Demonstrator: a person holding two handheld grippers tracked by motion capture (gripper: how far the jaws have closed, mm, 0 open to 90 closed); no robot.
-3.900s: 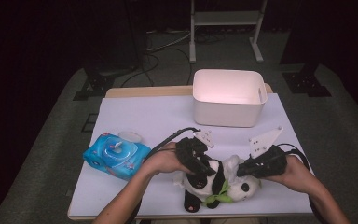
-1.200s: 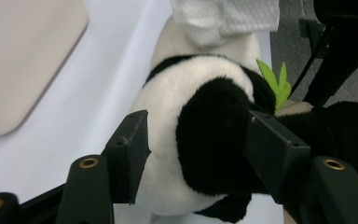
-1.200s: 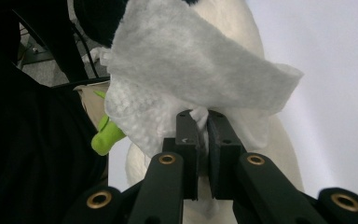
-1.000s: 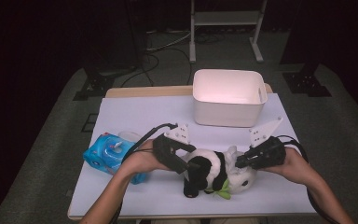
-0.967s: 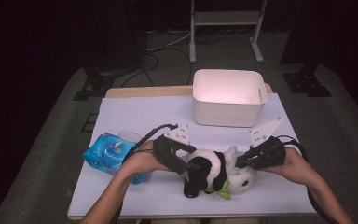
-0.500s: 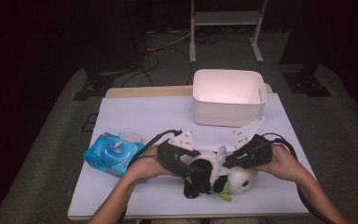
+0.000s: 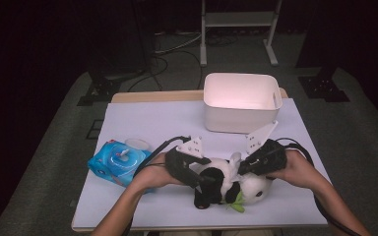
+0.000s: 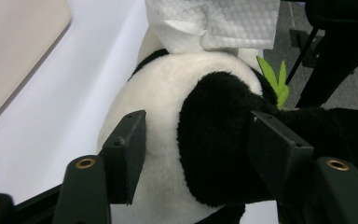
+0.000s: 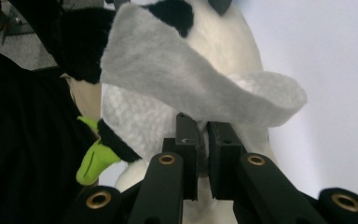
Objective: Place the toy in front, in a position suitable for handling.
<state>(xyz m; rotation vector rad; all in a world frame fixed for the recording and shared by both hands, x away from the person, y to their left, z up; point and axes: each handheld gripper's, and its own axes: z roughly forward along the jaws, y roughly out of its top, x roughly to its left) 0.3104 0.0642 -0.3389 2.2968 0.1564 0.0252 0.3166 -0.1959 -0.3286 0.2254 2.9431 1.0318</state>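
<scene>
Panda toy [image 7: 224, 184] on the bench [image 7: 142, 123]: left gripper [image 8: 193, 140] clamps its body; right gripper [image 9: 202, 144], nearly shut, pinches a tissue [image 9: 196, 88]. Wipe gently, holding the toy steady.

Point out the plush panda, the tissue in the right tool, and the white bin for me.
plush panda [image 8: 168, 140], left gripper view, white belly.
tissue [image 9: 186, 88], right gripper view, middle of the sheet.
white bin [image 7: 238, 120], high view, front wall.
</scene>
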